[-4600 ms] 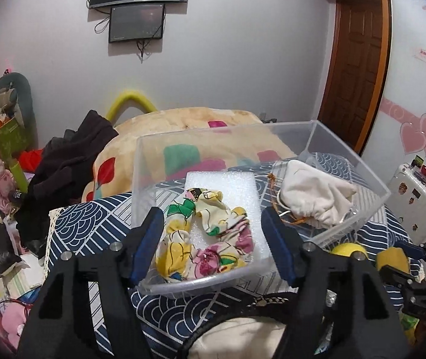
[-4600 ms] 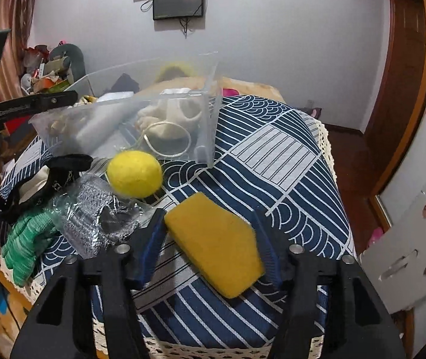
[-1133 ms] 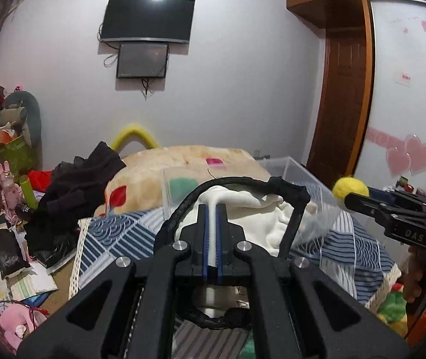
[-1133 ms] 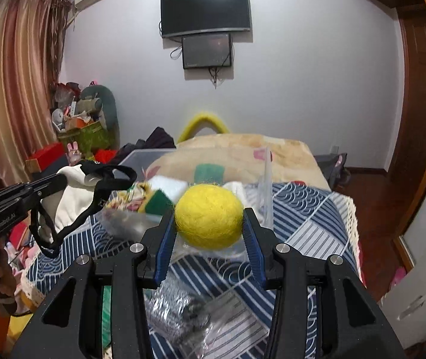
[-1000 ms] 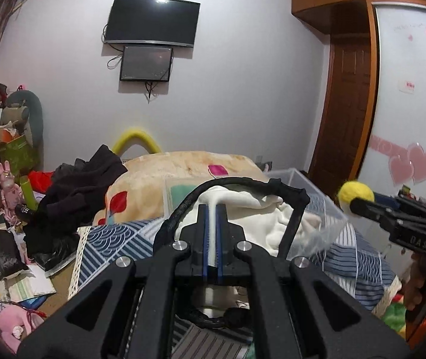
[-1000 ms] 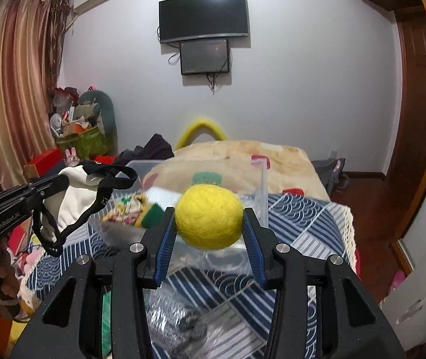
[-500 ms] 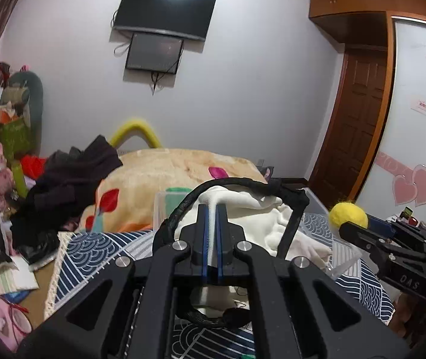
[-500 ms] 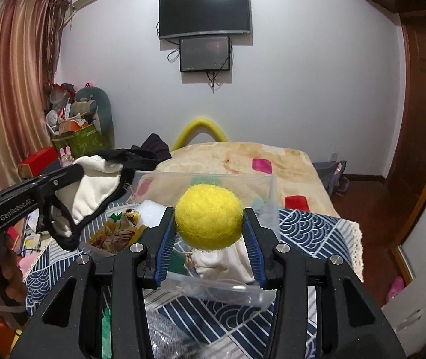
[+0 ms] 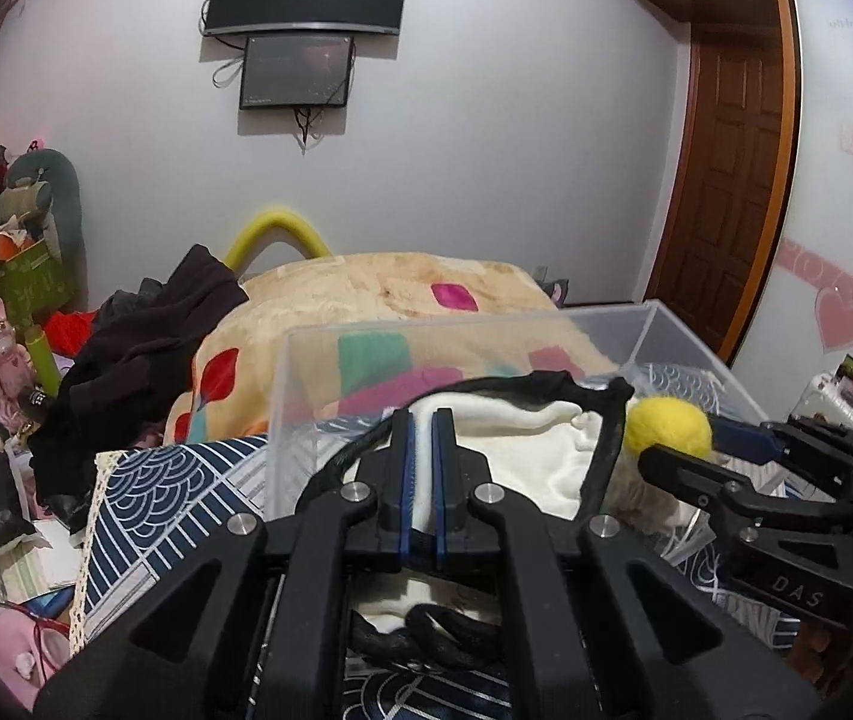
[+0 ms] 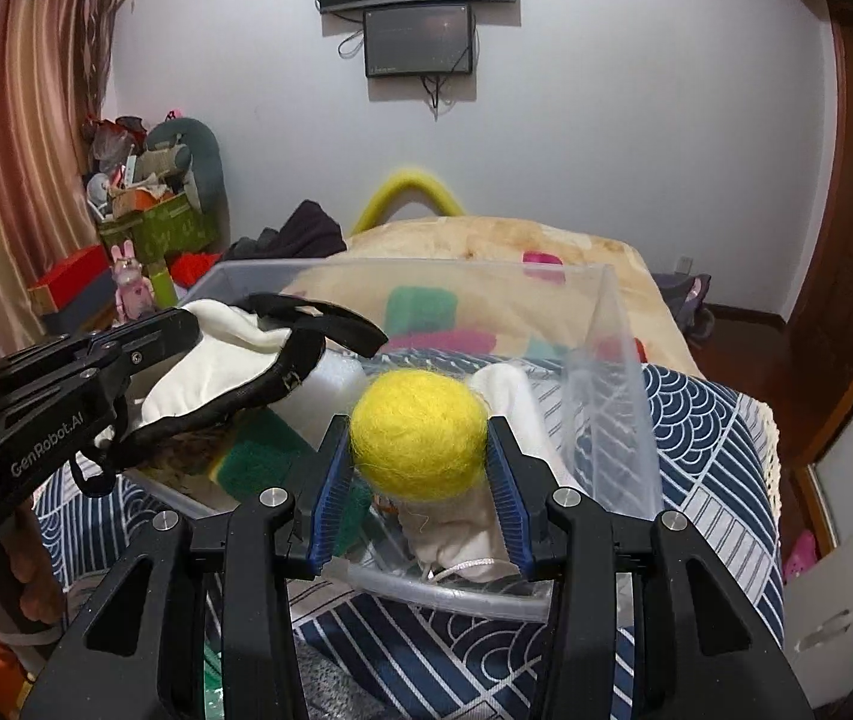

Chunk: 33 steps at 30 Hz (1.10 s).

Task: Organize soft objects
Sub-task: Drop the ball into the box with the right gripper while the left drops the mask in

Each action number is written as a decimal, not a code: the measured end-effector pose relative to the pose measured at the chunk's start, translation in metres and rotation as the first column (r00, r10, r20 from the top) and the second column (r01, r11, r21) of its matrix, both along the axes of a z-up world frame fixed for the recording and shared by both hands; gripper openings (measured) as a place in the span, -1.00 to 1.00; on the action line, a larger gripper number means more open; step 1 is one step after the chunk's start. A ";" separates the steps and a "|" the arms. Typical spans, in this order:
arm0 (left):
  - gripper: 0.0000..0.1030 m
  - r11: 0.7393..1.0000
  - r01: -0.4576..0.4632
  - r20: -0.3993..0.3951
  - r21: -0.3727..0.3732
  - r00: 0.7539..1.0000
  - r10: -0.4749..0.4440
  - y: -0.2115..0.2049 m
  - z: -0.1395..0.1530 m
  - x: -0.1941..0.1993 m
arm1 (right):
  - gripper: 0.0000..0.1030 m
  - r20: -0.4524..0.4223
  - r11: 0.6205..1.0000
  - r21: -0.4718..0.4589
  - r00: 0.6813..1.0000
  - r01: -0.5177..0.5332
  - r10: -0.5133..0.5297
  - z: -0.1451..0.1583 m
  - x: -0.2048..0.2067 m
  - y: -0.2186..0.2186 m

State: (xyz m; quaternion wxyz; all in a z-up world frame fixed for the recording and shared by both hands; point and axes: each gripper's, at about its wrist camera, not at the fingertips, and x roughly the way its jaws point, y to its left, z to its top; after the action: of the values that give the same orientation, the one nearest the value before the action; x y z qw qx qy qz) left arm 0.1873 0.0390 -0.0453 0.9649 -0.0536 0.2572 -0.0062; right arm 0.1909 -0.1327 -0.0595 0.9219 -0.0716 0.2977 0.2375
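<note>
My left gripper (image 9: 420, 468) is shut on a white cloth pouch with black trim (image 9: 522, 450) and holds it over the clear plastic bin (image 9: 456, 324). The pouch also shows in the right wrist view (image 10: 216, 372), above the bin's left side. My right gripper (image 10: 420, 468) is shut on a yellow felt ball (image 10: 417, 438), held above the bin's near edge (image 10: 444, 594). The ball shows in the left wrist view (image 9: 669, 426). In the bin lie a white drawstring bag (image 10: 474, 516), a green and yellow sponge (image 10: 258, 456) and white foam (image 10: 330, 390).
The bin stands on a blue patterned cloth (image 10: 708, 480) over a table. A beige blanket (image 9: 402, 282) covers the bed behind. Dark clothes (image 9: 144, 336) and clutter (image 9: 0, 276) are at the left. A wooden door (image 9: 720, 180) is at the right.
Both grippers have come forward and lower over the bin. The pouch and the ball now hang above its inside, closer together.
</note>
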 end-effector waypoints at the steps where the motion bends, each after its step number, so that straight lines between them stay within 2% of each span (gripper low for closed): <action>1: -0.94 1.000 0.004 -0.011 -0.004 1.000 -0.004 0.000 -0.002 0.001 | -0.21 0.005 1.000 -0.011 1.000 0.002 -0.002 0.000 -0.001 0.002; 4: -0.83 1.000 0.011 -0.020 -0.010 1.000 -0.011 -0.001 -0.003 0.000 | -0.19 -0.017 1.000 -0.004 1.000 -0.026 0.026 0.000 -0.001 0.004; 6: -0.63 1.000 0.024 -0.022 -0.006 0.999 -0.024 -0.003 -0.002 -0.002 | -0.18 -0.029 1.000 -0.005 0.999 -0.022 0.022 -0.002 0.001 0.004; 8: -0.28 0.999 0.034 -0.019 0.000 0.999 -0.034 -0.006 -0.001 -0.006 | -0.18 -0.025 1.000 -0.011 0.999 -0.024 0.024 -0.002 -0.001 0.005; 10: -0.10 0.999 0.036 -0.001 0.014 0.999 -0.036 -0.009 0.003 -0.013 | -0.14 -0.017 1.000 -0.020 1.000 -0.022 0.021 0.000 -0.003 0.005; 18: 0.18 0.998 0.056 0.052 0.042 0.997 -0.058 -0.020 0.022 -0.036 | 0.20 0.043 1.000 0.004 0.999 -0.014 0.013 0.017 -0.018 -0.013; 23: 0.77 0.997 0.032 0.103 0.063 0.994 -0.039 -0.021 0.036 -0.059 | 0.35 0.093 1.000 0.007 0.996 -0.012 0.011 0.027 -0.032 -0.024; 26: 0.93 0.997 0.022 0.124 0.078 0.992 -0.031 -0.021 0.042 -0.071 | 0.42 0.125 1.000 -0.004 0.992 -0.006 0.007 0.031 -0.043 -0.030; 28: 0.96 0.996 0.029 0.124 0.083 0.992 -0.039 -0.022 0.042 -0.080 | 0.51 0.143 1.000 -0.010 0.990 -0.001 0.003 0.032 -0.050 -0.035; 33: 0.98 0.995 0.061 0.066 0.074 0.996 -0.066 -0.023 0.029 -0.094 | 0.56 0.143 1.000 -0.014 0.990 -0.005 0.007 0.026 -0.064 -0.041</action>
State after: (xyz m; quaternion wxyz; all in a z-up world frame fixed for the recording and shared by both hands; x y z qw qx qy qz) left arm 0.0934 0.0159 -0.0163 0.9737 -0.0103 0.2257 -0.0296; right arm 0.1266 -0.1732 -0.0335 0.9396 -0.0958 0.2323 0.2324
